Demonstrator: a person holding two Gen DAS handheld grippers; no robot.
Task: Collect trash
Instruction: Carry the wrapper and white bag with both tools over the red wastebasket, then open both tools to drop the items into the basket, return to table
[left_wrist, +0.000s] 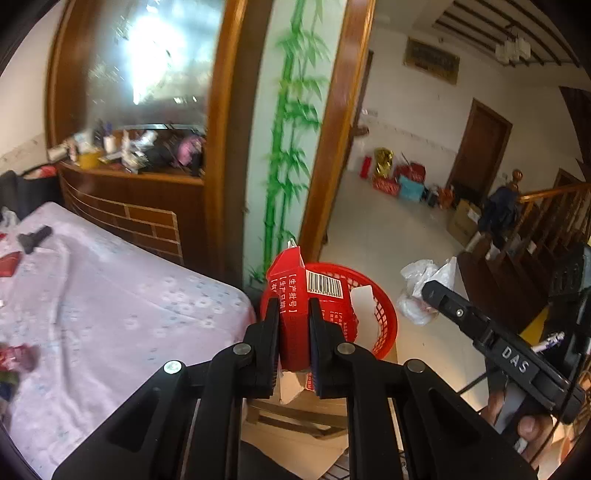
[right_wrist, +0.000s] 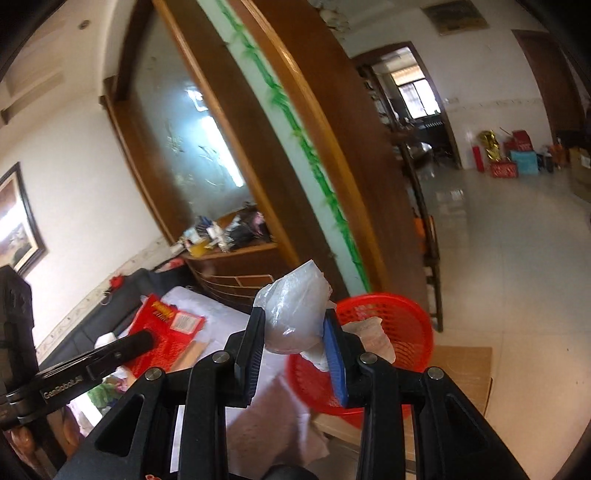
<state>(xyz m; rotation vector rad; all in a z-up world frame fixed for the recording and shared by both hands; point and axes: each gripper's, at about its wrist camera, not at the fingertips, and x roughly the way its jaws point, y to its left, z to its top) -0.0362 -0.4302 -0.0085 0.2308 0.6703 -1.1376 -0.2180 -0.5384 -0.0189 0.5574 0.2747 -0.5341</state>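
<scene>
My left gripper (left_wrist: 293, 308) is shut on a red carton (left_wrist: 295, 295) with a barcode and holds it over the near rim of a red mesh basket (left_wrist: 384, 325). A white scrap (left_wrist: 364, 306) lies in the basket. My right gripper (right_wrist: 295, 314) is shut on a crumpled clear plastic bag (right_wrist: 295, 314) and holds it just left of the same basket (right_wrist: 399, 325), above the bed's edge. The right gripper also shows in the left wrist view (left_wrist: 491, 332), and the left gripper with its carton (right_wrist: 166, 325) shows in the right wrist view.
A bed with a pale floral sheet (left_wrist: 110, 302) lies at the left with small items on it. The basket stands on a wooden stool (left_wrist: 295, 413). A white plastic bag (left_wrist: 424, 288) lies on the tiled floor. A wooden partition (left_wrist: 328, 129) and stair railing (left_wrist: 546, 221) stand nearby.
</scene>
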